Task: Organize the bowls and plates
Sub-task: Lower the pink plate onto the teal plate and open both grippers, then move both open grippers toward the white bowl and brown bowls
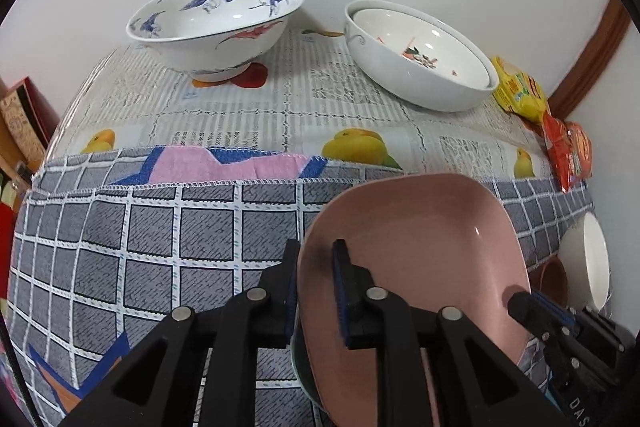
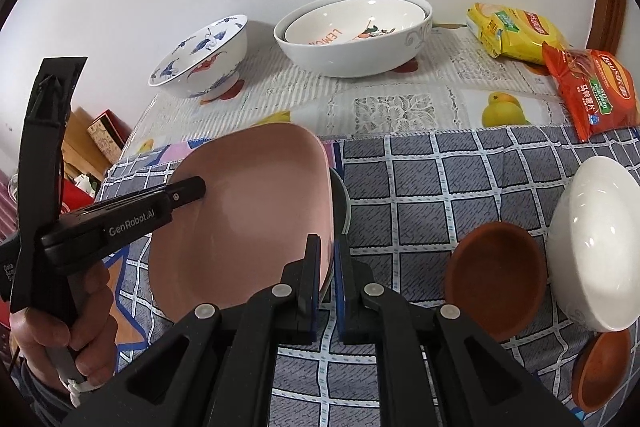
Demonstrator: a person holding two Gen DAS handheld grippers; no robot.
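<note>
Grey checked cloth [image 2: 420,187]: covers the near half of the table, over a lace-and-fruit-print tablecloth [image 1: 304,95] that runs back to the wall.
Nested white bowls [image 2: 352,35]: far side by the wall — a smaller one with orange print sits inside a bigger one.
Blue crane bowl [image 1: 216,27]: stands alone on its foot, well apart to the left of the nested pair.
Pink plate [image 2: 248,219]: squarish with rounded corners, on the checked cloth, tilted, gripped at two opposite edges; a darker dish shows just under its rim.
White bowl [image 2: 596,247]: right of the plate on the cloth, tipped on its side, touching a brown dish.
Brown dishes: one [image 2: 496,279] beside the white bowl, another [image 2: 600,371] nearer the cloth's edge.
Snack bags: yellow [image 2: 516,31] and orange [image 2: 596,91], far right corner, touching each other.
Left gripper [image 1: 316,291]: tongs pinching the plate's left rim — one finger above, one below.
Right gripper [image 2: 326,283]: tongs pressed close on the plate's right rim, blue pads [image 2: 342,287] on either side of it.
Left hand [image 2: 68,331]: wrapped around the left gripper's handle.
</note>
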